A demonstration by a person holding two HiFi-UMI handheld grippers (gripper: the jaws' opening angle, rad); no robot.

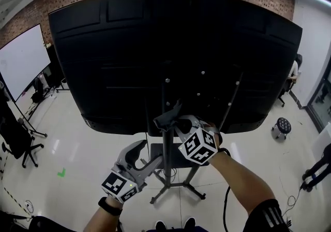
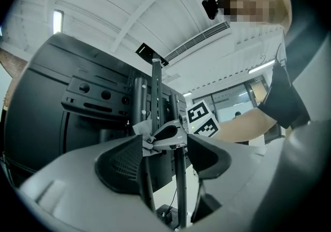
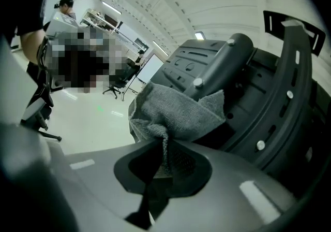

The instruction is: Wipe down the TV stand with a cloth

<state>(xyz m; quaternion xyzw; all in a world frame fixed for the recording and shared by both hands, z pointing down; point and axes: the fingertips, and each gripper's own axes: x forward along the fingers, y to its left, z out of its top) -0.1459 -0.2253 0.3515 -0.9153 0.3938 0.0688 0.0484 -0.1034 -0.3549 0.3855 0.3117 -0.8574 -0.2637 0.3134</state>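
My left tongs and right tongs are pale grey shells with black, ribbed pads on the inner faces. Each carries a cube faced with black-and-white square markers: the left cube and the right cube. The left one shows a small green light. A black band circles my left wrist. My right sleeve is dark with white stripes.

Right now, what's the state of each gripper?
Left gripper: open, gripping nothing.
Right gripper: closed on the crumpled grey microfibre cloth.
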